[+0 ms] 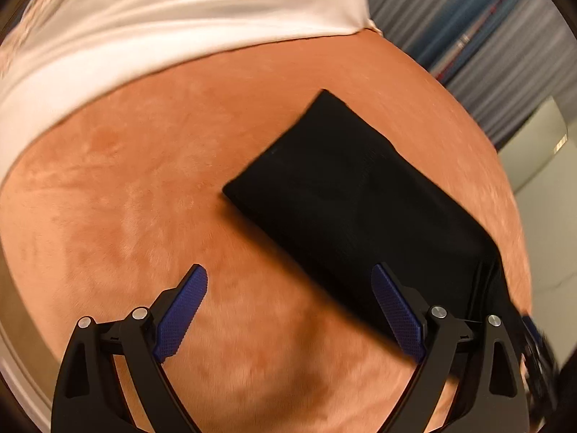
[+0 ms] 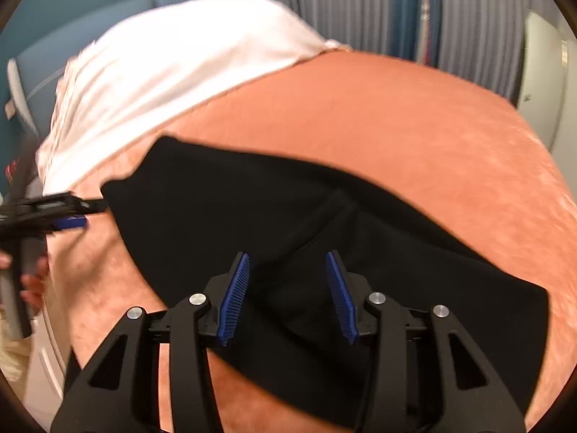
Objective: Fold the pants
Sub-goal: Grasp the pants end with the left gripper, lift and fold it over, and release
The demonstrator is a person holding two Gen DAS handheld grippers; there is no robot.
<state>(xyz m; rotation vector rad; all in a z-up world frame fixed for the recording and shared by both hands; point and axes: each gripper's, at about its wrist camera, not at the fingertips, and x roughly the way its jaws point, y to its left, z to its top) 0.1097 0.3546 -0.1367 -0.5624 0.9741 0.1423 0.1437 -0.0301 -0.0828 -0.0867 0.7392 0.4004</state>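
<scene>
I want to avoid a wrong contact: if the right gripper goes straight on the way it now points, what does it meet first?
Most likely the black pants: the right gripper stands open directly over them, nothing between. How far above the cloth it is, I cannot tell.

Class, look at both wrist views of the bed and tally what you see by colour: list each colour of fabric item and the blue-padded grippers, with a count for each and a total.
Black folded pants: 1
Orange plush bed cover: 1
White sheet: 1
Black grippers with blue pads: 2, left and right
Total: 5
</scene>
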